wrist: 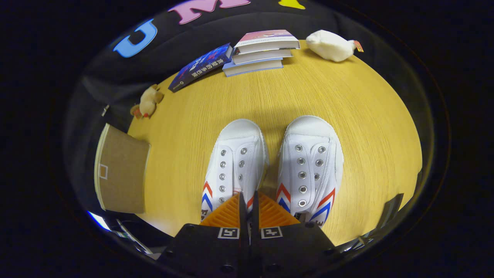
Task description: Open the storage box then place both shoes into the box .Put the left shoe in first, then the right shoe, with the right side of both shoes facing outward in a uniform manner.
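Two white shoes [270, 162] set side by side on wooden table [347, 96], toes pointed away, gripper [249, 206] closed w/ nothing held, fingers pressed together over the near-side shoe's inner edge, cardboard storage box [121, 173] seen off to one side.

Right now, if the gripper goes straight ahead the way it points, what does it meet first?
The gripper, fingers shut on nothing, points between the two white shoes; probably it brushes the nearer shoe's inner edge, though height is unclear. Beyond lies bare table.
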